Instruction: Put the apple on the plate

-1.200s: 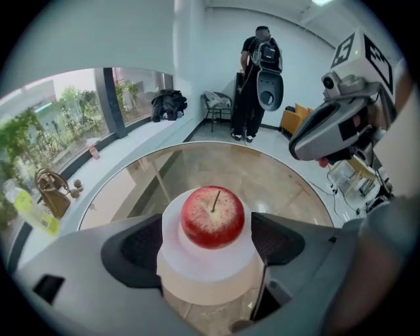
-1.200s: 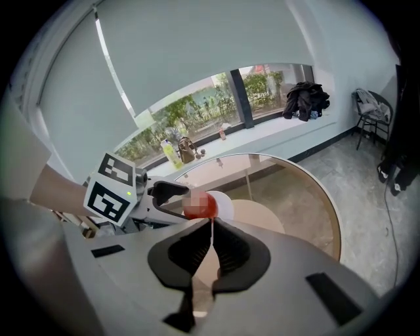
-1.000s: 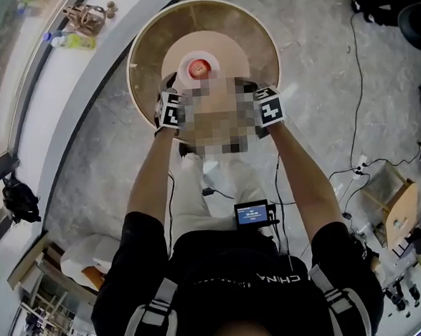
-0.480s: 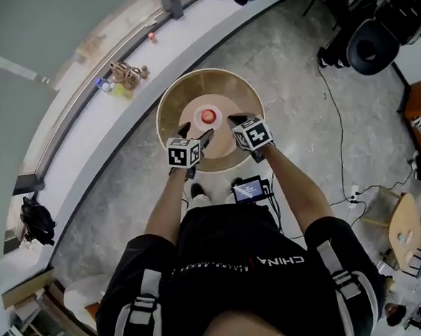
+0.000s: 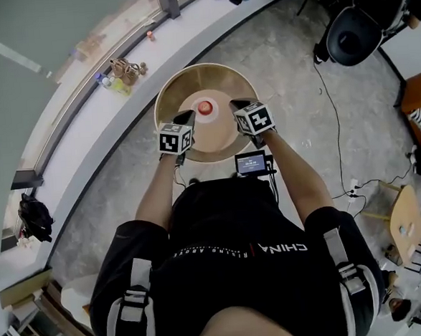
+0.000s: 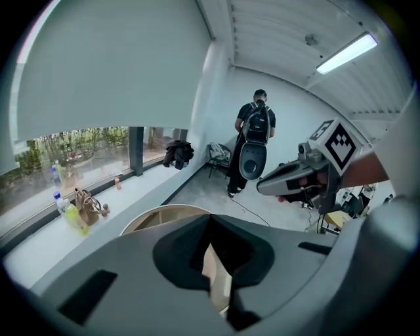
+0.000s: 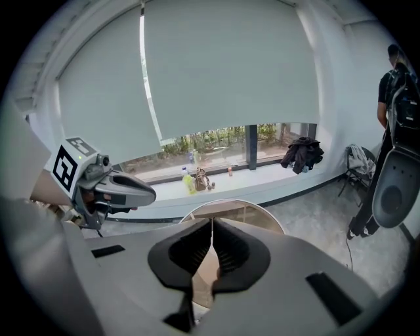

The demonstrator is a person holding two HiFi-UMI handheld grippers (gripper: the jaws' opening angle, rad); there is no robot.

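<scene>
A red apple (image 5: pixel 205 106) lies on a small white plate (image 5: pixel 205 114) in the middle of a pinkish round mat (image 5: pixel 219 136) on the round wooden table (image 5: pixel 172 87). Both grippers hover above the table's near side, either side of the apple and clear of it. The left gripper (image 5: pixel 187 118) (image 6: pixel 210 223) has its jaws together with nothing between them. The right gripper (image 5: pixel 236 105) (image 7: pixel 211 226) is also shut and holds nothing. Each gripper view shows the other gripper: the right one (image 6: pixel 289 177) and the left one (image 7: pixel 121 187).
A curved white windowsill behind the table carries bottles and a small bag (image 5: pixel 121 69). An office chair (image 5: pixel 359 35) and floor cables (image 5: pixel 336 119) lie to the right. A person with a backpack (image 6: pixel 256 125) stands far off. A wooden chair (image 5: pixel 405 229) stands at right.
Both grippers have risen from table level beside the apple to well above the table. The left gripper's jaws, apart half a second ago, are now together. The apple has stayed on its plate.
</scene>
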